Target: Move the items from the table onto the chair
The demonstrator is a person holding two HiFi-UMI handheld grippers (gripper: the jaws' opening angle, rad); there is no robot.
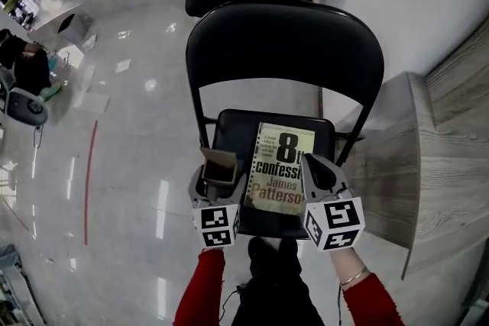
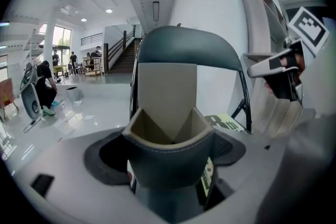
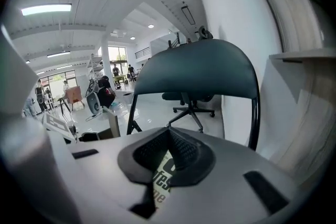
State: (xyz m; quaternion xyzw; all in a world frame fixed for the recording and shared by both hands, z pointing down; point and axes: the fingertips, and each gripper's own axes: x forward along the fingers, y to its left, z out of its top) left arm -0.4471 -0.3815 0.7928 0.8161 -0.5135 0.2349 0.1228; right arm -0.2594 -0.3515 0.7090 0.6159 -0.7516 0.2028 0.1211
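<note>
Head view shows us our left gripper (image 1: 220,184) clamping the cardboard box (image 1: 218,162) over the chair (image 1: 283,42) seat's bare strip left of the book (image 1: 281,168), our right gripper (image 1: 309,164) closed and empty.

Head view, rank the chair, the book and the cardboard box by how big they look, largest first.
1. Chair, by far the largest.
2. Book, lying on it.
3. Cardboard box in the left hand-held gripper; it sits nearer the camera yet looks smallest.
</note>
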